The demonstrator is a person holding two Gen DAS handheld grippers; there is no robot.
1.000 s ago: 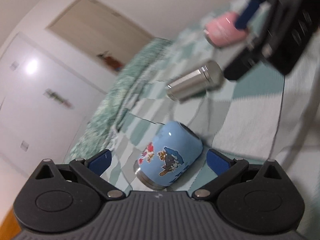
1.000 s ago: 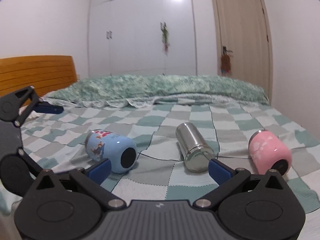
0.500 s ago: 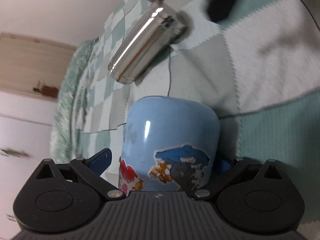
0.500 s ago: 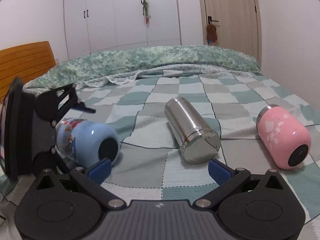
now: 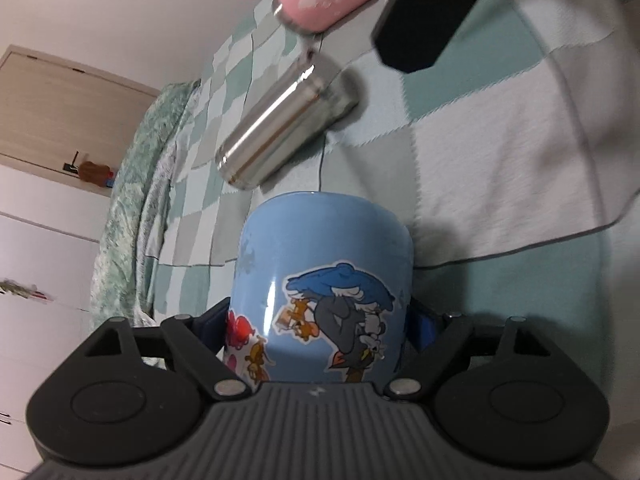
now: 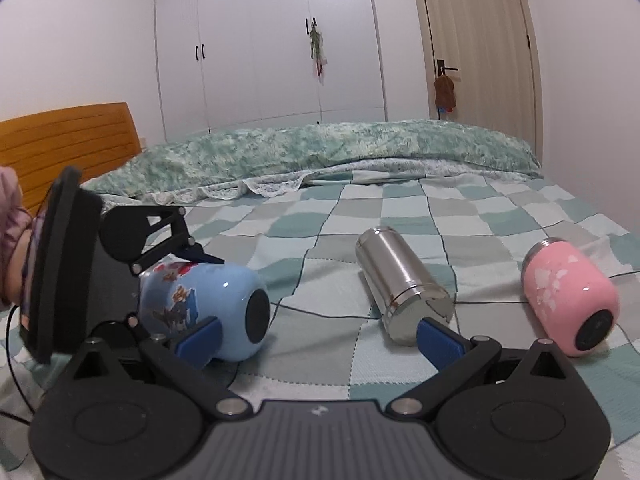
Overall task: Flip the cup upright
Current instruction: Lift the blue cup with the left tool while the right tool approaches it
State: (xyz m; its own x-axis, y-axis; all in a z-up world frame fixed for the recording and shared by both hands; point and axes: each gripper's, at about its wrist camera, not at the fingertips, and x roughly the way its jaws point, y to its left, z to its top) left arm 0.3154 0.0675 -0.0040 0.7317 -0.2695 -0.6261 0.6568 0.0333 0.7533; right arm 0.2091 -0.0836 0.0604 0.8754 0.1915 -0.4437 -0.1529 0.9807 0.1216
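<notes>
Left gripper (image 5: 318,326) is apparently clamping the sideways blue cup (image 5: 324,280); right gripper (image 6: 318,334) is hovering open near the steel cup (image 6: 402,282).

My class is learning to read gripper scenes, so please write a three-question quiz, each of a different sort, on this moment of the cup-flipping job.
1. True or false: the blue cup stands upright on the checked bedspread.
2. Which tongs close around the blue cup? A) left tongs B) right tongs C) neither
3. Fill in: between the blue cup and the pink cup lies the ______ flask.

Key
1. False: it lies on its side, dark base toward the right wrist camera.
2. A: their fingers sit on both sides of it; the right tongs are open and empty.
3. Steel.
</notes>
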